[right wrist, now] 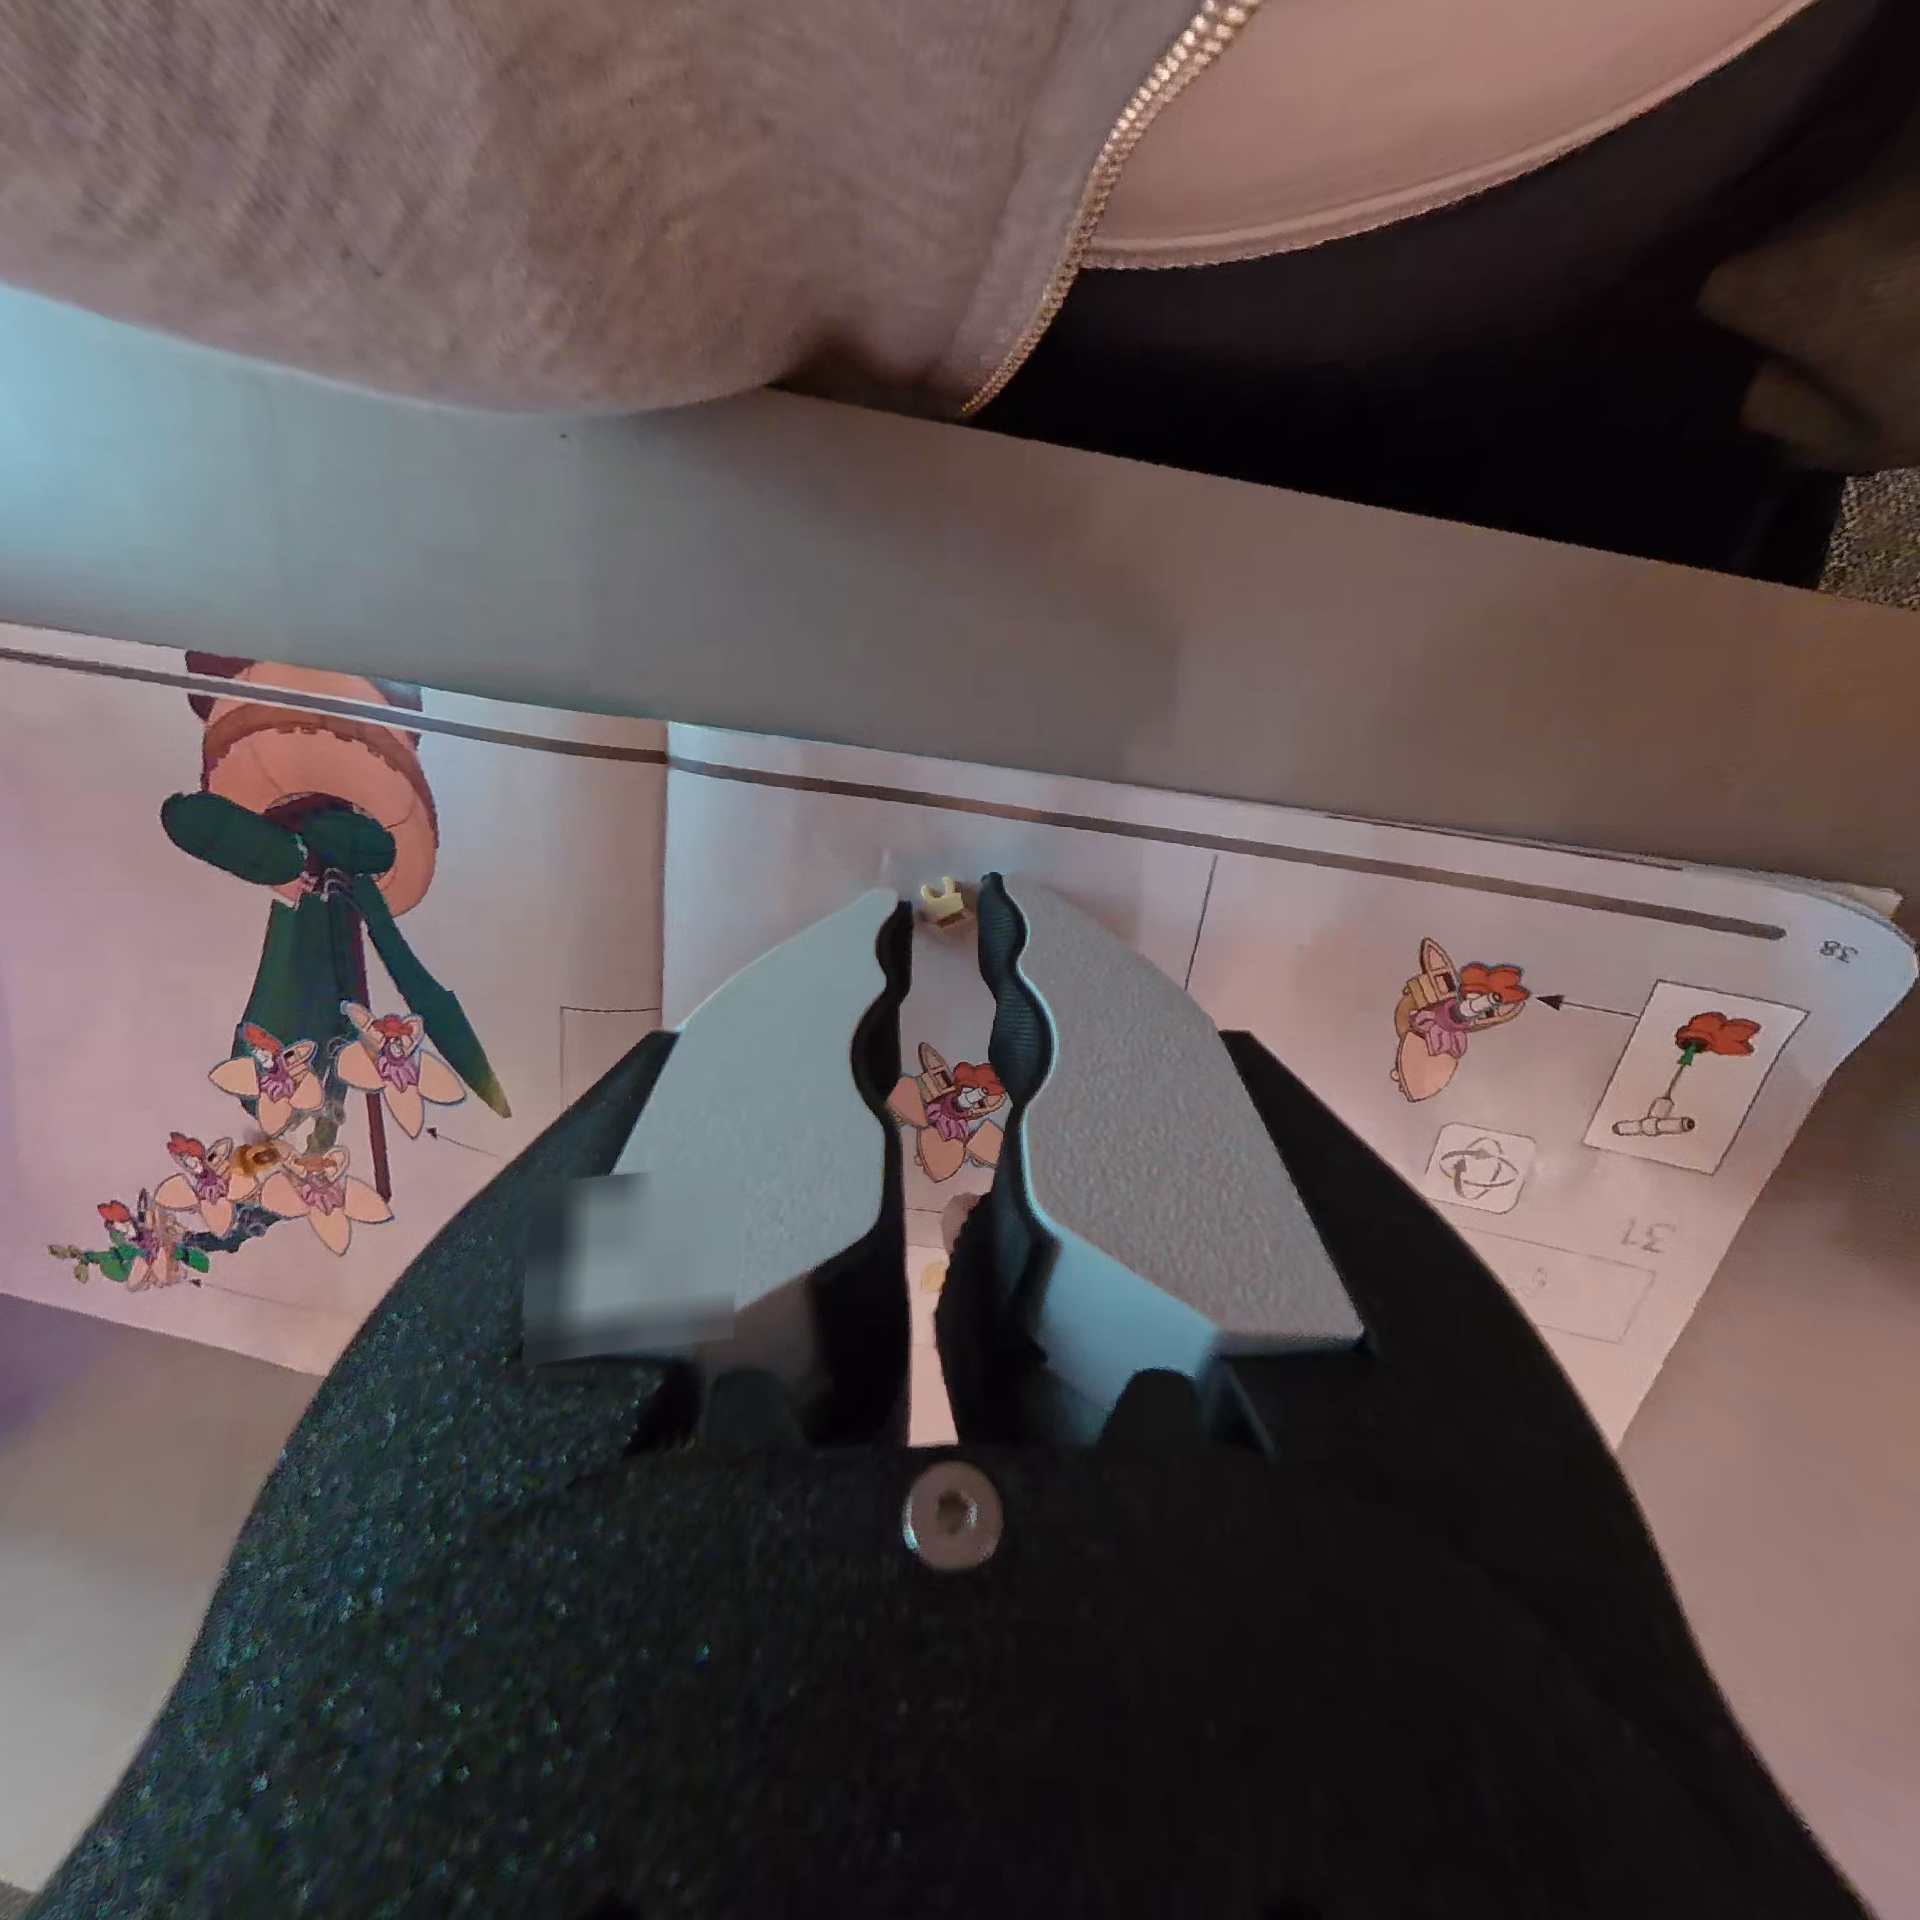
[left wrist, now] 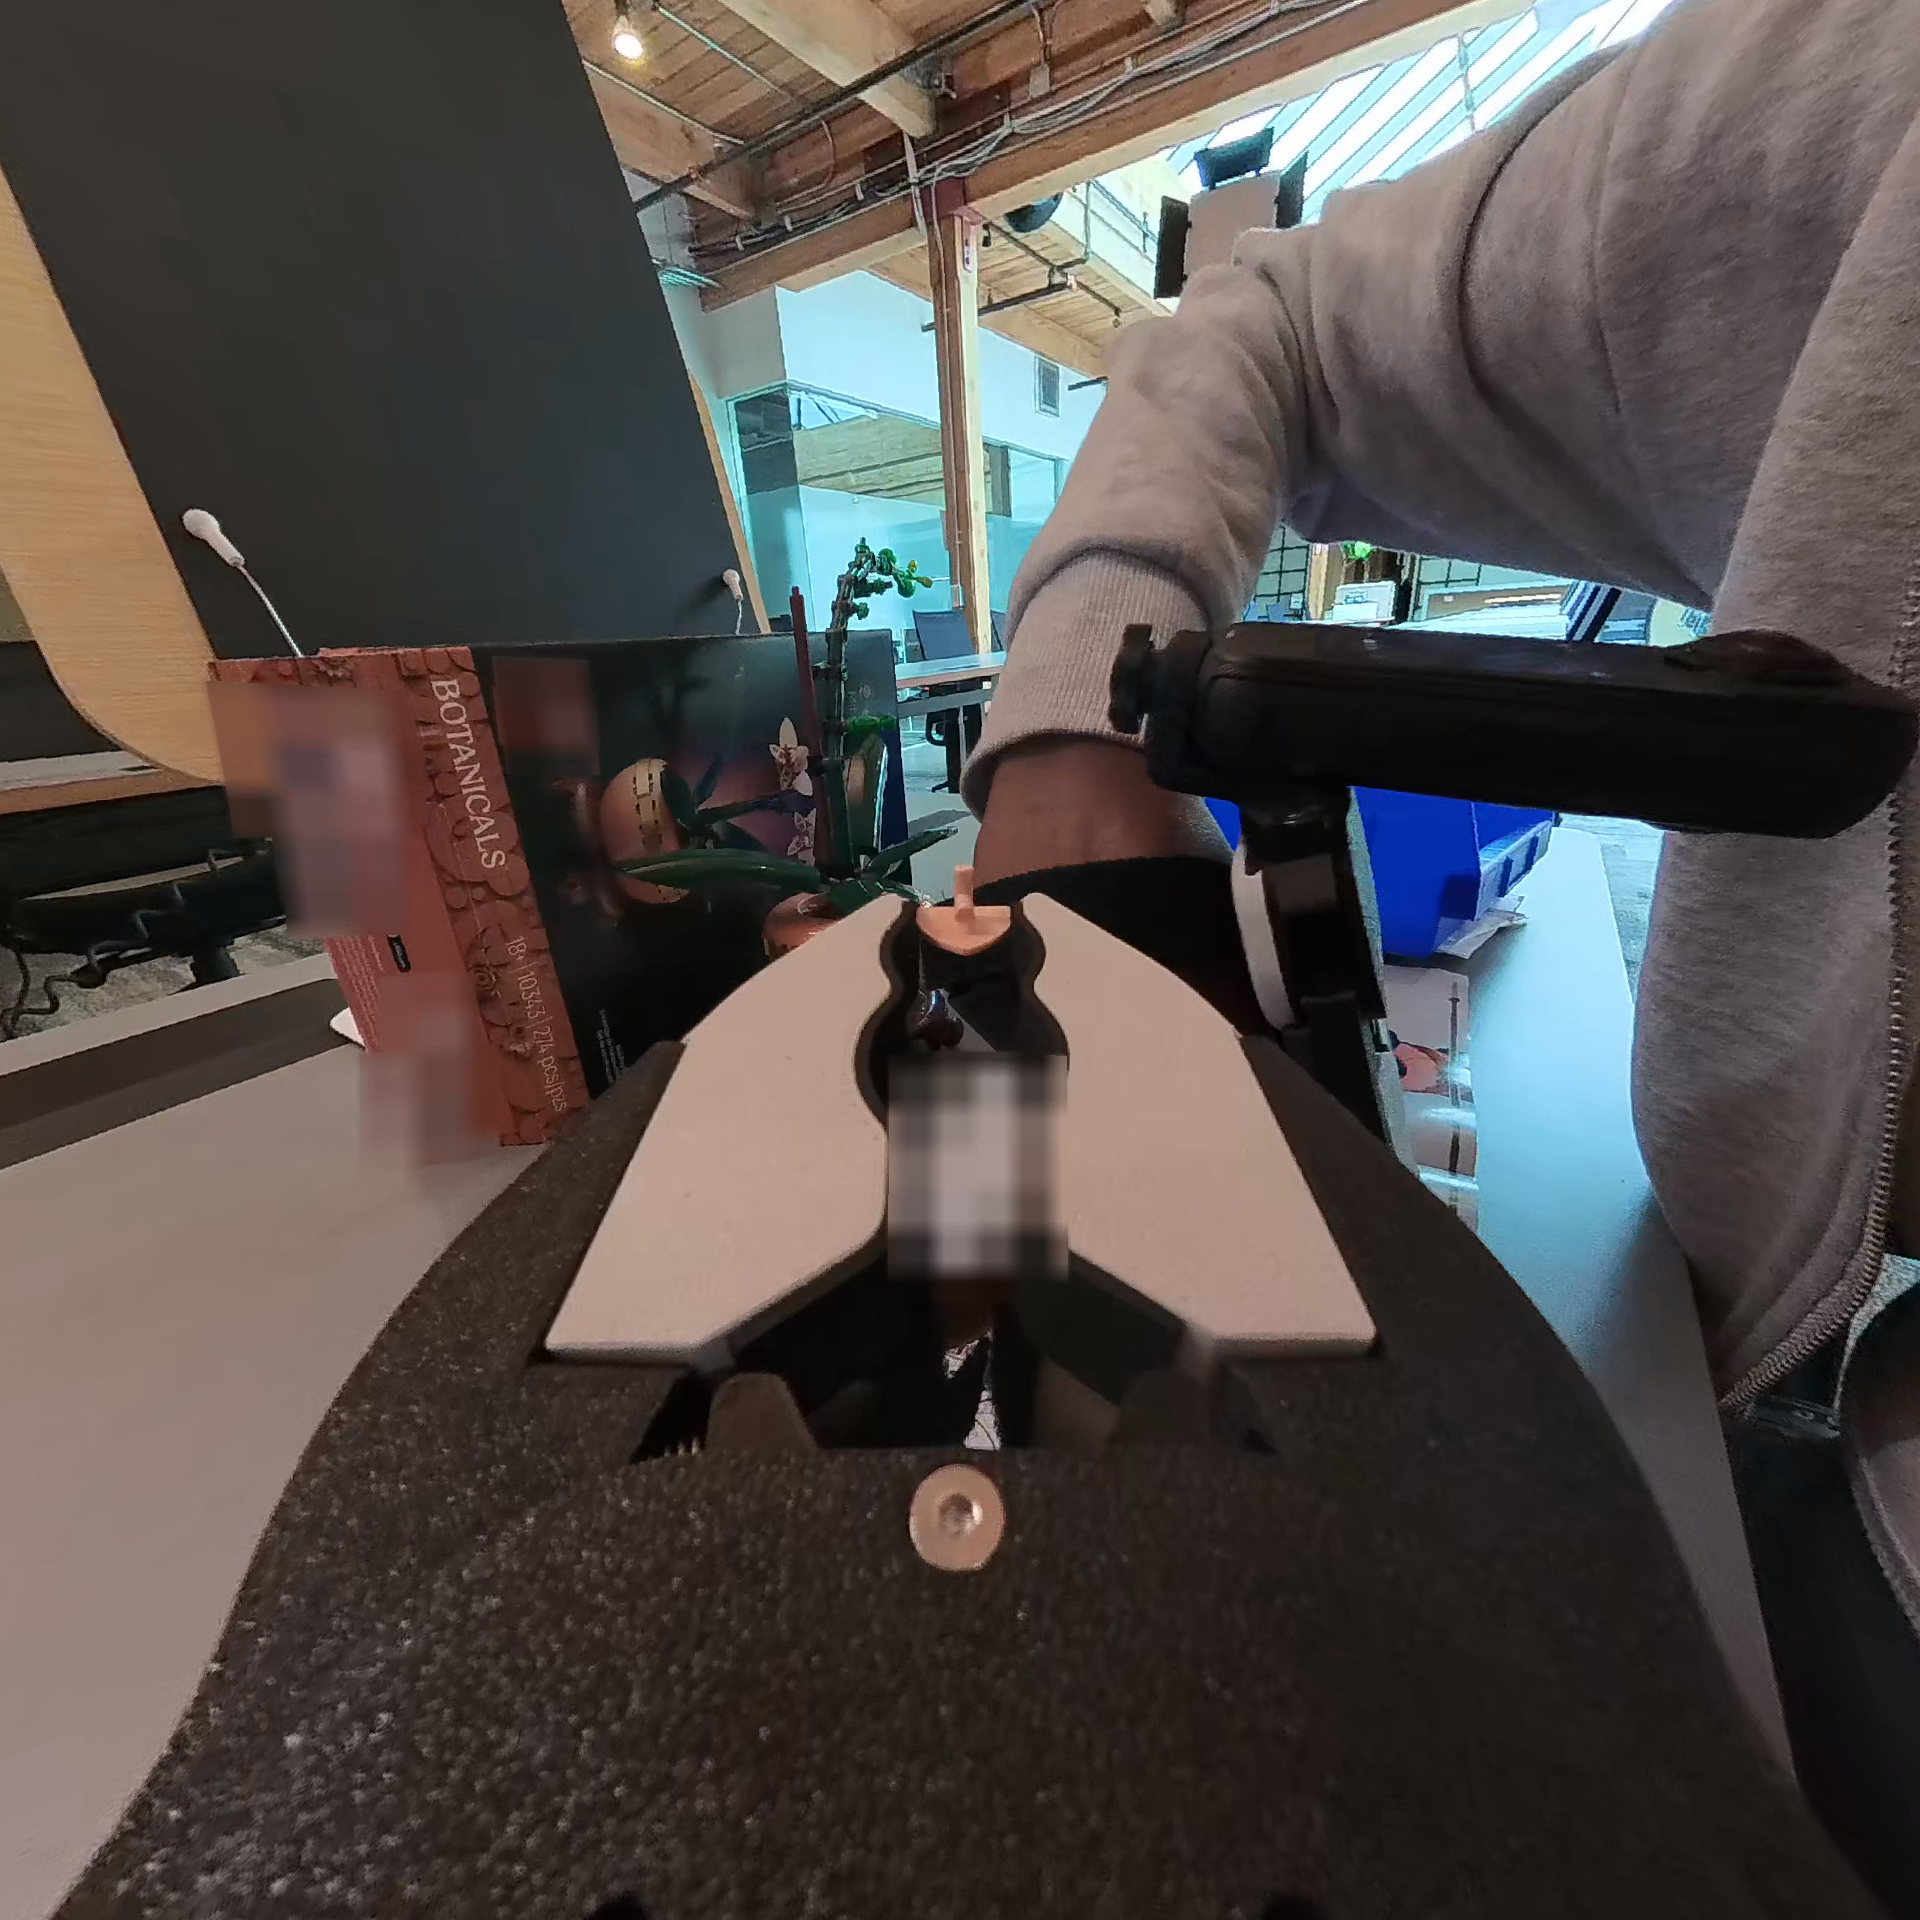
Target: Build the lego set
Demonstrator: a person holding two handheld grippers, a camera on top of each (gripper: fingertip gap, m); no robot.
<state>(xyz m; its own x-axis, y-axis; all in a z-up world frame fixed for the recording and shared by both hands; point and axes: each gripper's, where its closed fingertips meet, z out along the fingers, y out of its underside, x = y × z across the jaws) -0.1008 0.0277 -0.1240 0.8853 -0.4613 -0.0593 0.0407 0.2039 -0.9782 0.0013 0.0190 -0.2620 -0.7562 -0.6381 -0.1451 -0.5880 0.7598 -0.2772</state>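
Your left gripper is clamped on a small peach petal piece, with a thin peg standing up from it just past the fingertips. Keep that grip firm and level, since the peg is what the next part has to meet.

Your right gripper hangs over the open instruction booklet on the bench, its jaws a narrow gap apart with a tiny tan clip piece sitting right at the tips. From this angle it is hard to say whether the fingers are pinching the clip or only bracketing it on the page, so check before you lift. If it is loose, close gently on its square body and leave the open claw end free and pointing away from the fingertips.

The step looks like joining the clip to the petal's peg, as the flower diagrams on the page suggest. Bring the two grippers together slowly, line the claw up square to the peg, and press straight on rather than at a slant, since such a small part will twist out easily.

The partly built orchid stands beside the set's box at the far side of the bench, well apart from both grippers, so you have room to work.
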